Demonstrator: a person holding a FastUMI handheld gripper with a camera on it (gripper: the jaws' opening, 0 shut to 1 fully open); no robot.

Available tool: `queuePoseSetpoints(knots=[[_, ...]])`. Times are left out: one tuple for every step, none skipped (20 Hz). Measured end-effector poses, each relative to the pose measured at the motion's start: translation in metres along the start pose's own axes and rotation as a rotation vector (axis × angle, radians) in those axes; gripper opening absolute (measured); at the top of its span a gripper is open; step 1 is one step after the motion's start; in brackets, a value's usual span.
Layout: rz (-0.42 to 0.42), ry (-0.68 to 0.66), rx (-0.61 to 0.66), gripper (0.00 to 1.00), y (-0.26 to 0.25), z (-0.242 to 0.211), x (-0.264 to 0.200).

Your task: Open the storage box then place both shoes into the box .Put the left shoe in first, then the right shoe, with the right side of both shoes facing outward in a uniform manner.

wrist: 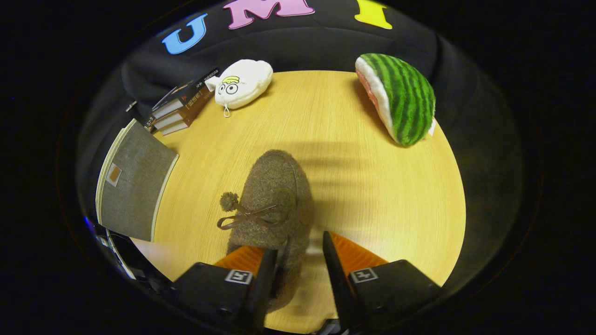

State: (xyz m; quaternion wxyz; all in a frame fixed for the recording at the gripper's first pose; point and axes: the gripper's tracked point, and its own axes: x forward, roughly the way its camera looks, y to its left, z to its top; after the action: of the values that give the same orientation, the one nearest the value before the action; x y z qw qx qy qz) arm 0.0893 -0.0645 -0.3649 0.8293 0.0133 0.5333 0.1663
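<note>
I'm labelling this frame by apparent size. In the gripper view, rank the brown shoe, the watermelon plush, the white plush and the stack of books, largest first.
1. Brown shoe, though it reaches between the open gripper fingers, so nearness inflates it.
2. Watermelon plush.
3. White plush and stack of books look alike; unranked.

My round wooden table (372,186) carries a fuzzy brown shoe (274,195), stacked books (181,104), a white plush (242,83), a watermelon plush (400,102).

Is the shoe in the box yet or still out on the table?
Out. The shoe lies on the table, heel end between the open gripper fingers; the box sits apart beside it.
</note>
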Motion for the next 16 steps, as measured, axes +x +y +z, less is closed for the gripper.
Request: queuePoseSetpoints(knots=[[0.009,0.006,0.026,0.42,0.0024,-0.0006,0.0016],[0.015,0.015,0.054,0.39,0.0032,-0.0017,0.0040],[0.018,0.023,0.072,0.32,0.0022,-0.0027,0.0074],[0.025,0.029,0.085,0.30,0.0029,-0.0021,0.0072],[0.032,0.033,0.086,0.24,0.0037,-0.0017,0.0075],[0.033,0.038,0.070,0.24,0.0023,-0.0027,0.0085],[0.023,0.032,0.065,0.24,-0.0005,-0.0022,0.0074],[0.021,0.033,0.059,0.13,0.0012,-0.0022,0.0096],[0.016,0.025,0.047,0.11,0.0011,-0.0012,0.0095],[0.020,0.023,0.034,0.06,0.0018,-0.0012,0.0086],[0.025,0.015,0.020,0.06,0.0011,-0.0003,0.0069],[0.031,0.018,0.023,0.05,0.0009,-0.0014,0.0070],[0.037,0.021,0.031,0.05,0.0014,-0.0013,0.0064],[0.038,0.025,0.043,0.05,0.0011,-0.0007,0.0055],[0.046,0.027,0.055,0.05,0.0028,0.0002,0.0040],[0.053,0.027,0.068,0.05,0.0055,0.0009,-0.0004]])
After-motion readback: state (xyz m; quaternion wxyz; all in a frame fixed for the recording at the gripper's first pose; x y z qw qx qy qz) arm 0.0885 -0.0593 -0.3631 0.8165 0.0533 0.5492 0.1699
